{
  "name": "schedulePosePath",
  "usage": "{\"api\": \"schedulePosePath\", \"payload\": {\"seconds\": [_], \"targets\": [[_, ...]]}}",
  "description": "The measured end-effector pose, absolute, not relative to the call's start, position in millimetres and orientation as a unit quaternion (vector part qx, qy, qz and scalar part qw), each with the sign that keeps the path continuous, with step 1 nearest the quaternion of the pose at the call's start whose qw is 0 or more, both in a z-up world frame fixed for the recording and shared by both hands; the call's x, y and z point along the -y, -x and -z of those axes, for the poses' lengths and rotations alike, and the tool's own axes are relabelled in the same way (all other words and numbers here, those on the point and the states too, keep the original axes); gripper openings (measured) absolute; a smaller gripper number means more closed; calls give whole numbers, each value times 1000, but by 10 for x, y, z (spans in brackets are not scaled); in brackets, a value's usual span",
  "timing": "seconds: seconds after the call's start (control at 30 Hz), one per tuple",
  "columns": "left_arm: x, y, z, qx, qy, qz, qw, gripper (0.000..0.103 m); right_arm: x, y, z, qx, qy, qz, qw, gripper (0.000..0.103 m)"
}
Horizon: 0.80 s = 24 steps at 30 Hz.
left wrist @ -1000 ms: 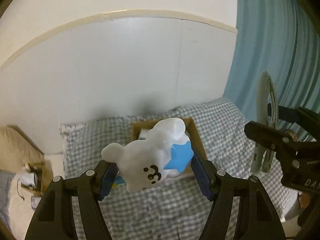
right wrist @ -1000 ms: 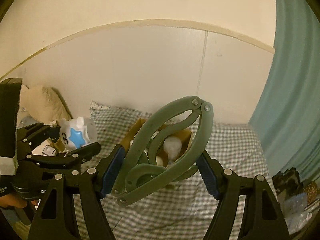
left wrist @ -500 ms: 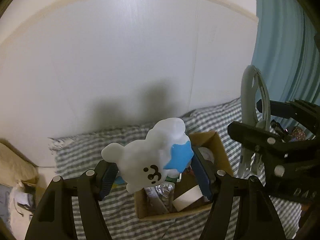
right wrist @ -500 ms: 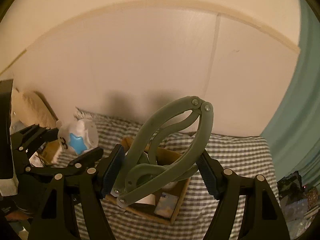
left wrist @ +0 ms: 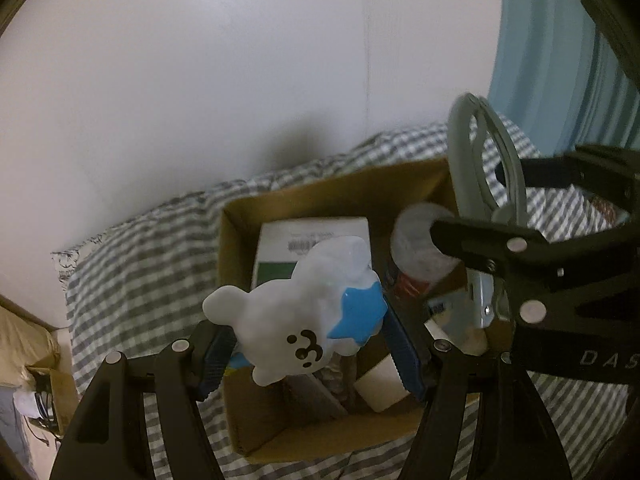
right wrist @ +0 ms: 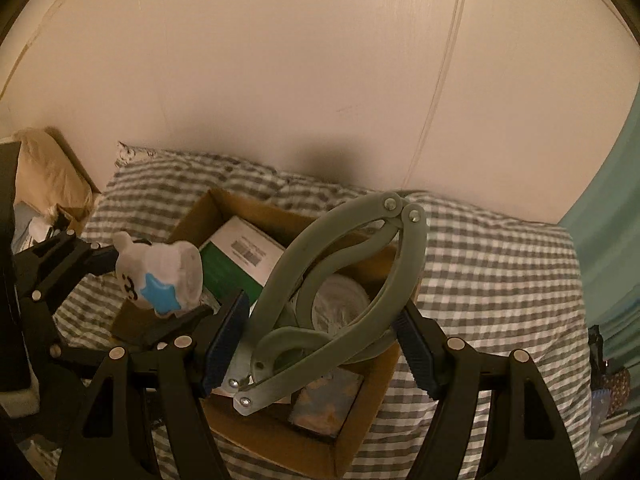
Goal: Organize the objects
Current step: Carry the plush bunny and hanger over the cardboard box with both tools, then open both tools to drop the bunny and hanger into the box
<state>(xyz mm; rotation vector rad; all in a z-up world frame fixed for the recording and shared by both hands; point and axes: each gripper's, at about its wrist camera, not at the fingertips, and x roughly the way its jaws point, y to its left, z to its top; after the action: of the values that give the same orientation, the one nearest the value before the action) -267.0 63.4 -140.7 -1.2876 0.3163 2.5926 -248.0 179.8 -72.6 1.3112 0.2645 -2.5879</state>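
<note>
Item one: we hold in the left tongs (left wrist: 308,344) a white bear figurine (left wrist: 300,312) with a blue star on its side, the blue pads pressed against both of its flanks, its face (dots and a curled mouth) turned toward the camera; it hangs above the near left part of an open cardboard box (left wrist: 248,432). Item two: in the right tongs (right wrist: 320,344) we hold a grey-green folding hanger (right wrist: 340,292), its arms folded together and its hinged tip pointing up and away, the pads closed on its lower loops; it hangs above the middle of the same box. Item three: the box rests on a bed with a grey-and-white checked cover (right wrist: 500,264), toward the bed's far edge by the pale wall (right wrist: 280,60). Contents we can make out: a white-and-green carton (left wrist: 296,248) with a barcode, a round white lid (right wrist: 344,300), a small printed packet (right wrist: 324,404) at the near corner. A teal curtain (left wrist: 560,40) hangs past the bed's right edge.
</note>
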Motion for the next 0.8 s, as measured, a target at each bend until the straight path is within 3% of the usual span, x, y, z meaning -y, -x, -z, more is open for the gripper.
{"api": "schedulePosePath", "payload": {"seconds": [0.53,0.67,0.8], "targets": [[-550,2676,1598,-89,451,-880,121,72,-2033,2504,1017,-70,-467,875,107,73],[-489,2701,1646,-88,453,-880,112,85,-2019,2511,1027,-69,-464,877,109,73],[-466,2678,1544,-84,441,-887,105,94,-2016,2495,944,-62,-452,883,105,81]]}}
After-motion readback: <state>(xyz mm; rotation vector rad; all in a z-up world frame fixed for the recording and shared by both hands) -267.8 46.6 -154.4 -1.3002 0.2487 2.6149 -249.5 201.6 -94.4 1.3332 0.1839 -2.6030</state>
